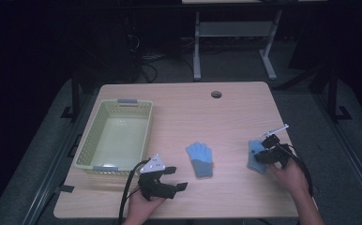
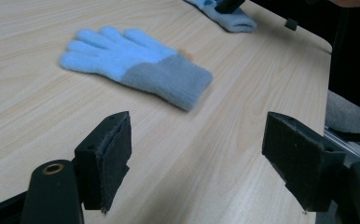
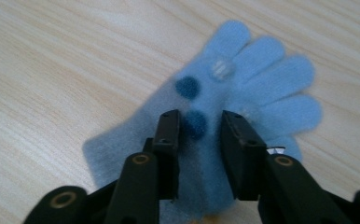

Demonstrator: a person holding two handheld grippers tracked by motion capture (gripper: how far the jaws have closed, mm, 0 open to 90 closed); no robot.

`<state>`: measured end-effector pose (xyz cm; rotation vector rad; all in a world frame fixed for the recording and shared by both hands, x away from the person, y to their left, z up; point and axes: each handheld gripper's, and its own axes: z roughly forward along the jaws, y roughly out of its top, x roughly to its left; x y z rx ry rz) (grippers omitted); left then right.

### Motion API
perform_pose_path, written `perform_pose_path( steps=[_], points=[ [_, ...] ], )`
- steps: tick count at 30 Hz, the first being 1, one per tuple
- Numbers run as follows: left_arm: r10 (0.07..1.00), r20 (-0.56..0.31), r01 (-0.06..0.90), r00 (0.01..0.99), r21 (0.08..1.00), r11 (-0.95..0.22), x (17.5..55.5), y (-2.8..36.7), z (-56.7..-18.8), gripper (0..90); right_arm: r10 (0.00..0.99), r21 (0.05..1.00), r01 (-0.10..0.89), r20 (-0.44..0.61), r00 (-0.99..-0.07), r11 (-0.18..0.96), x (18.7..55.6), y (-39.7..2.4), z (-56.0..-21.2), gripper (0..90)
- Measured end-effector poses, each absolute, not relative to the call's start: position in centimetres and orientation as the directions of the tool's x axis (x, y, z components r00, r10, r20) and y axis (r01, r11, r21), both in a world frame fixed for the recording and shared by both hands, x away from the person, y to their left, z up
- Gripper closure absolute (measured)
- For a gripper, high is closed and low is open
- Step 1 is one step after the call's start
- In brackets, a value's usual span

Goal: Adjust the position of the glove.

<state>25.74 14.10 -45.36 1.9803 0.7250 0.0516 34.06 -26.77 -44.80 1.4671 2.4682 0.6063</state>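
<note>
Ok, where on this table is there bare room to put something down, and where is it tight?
Bare wood runs along the far edge of the table, from the basket to the cable hole and past it. There is also a strip between the basket and the middle glove. It is tight at the right, where the right gripper is on the second glove, and beside the left gripper.

Wooden table (image 1: 226, 112) bears a basket (image 1: 116, 138) and two gloves (image 1: 200, 159).

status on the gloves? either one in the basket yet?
Done: nothing; the basket holds no glove. In hand: the right gripper has its jaws down on the dotted glove at the table's right, pinching its fabric. Left: the middle glove lies untouched, with the left gripper open near it.
</note>
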Motion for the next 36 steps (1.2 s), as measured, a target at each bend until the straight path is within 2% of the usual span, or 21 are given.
perform_pose_path(
  steps=[6, 9, 14, 21, 24, 36],
  points=[
    [0.495, -0.258, 0.454, 0.829, 0.828, -0.328, 25.6, 14.0, -45.1, 23.3, 0.879, 0.442, 0.804, 0.067, -0.471, 0.397, 34.2, -27.1, -44.7, 79.9],
    [0.5, -0.261, 0.462, 0.826, 0.822, -0.333, 25.7, 14.0, -45.3, 23.3, 0.882, 0.427, 0.83, 0.134, -0.451, 0.359, 34.4, -27.5, -44.6, 81.8],
    [0.505, -0.268, 0.469, 0.82, 0.821, -0.326, 25.9, 14.3, -45.3, 23.2, 0.879, 0.442, 0.821, 0.131, -0.459, 0.363, 34.1, -27.6, -43.7, 82.7],
    [0.521, -0.273, 0.477, 0.809, 0.823, -0.309, 26.0, 14.6, -45.2, 23.2, 0.826, 0.499, 0.745, 0.095, -0.555, 0.443, 33.5, -25.3, -40.9, 82.6],
    [0.535, -0.264, 0.48, 0.803, 0.819, -0.316, 26.0, 14.6, -45.3, 23.3, 0.799, 0.493, 0.724, 0.09, -0.594, 0.483, 33.4, -23.9, -40.0, 82.6],
    [0.537, -0.269, 0.482, 0.799, 0.822, -0.304, 26.1, 14.8, -45.1, 23.4, 0.681, 0.517, 0.604, 0.055, -0.73, 0.606, 33.6, -17.6, -38.6, 82.2]
  ],
)
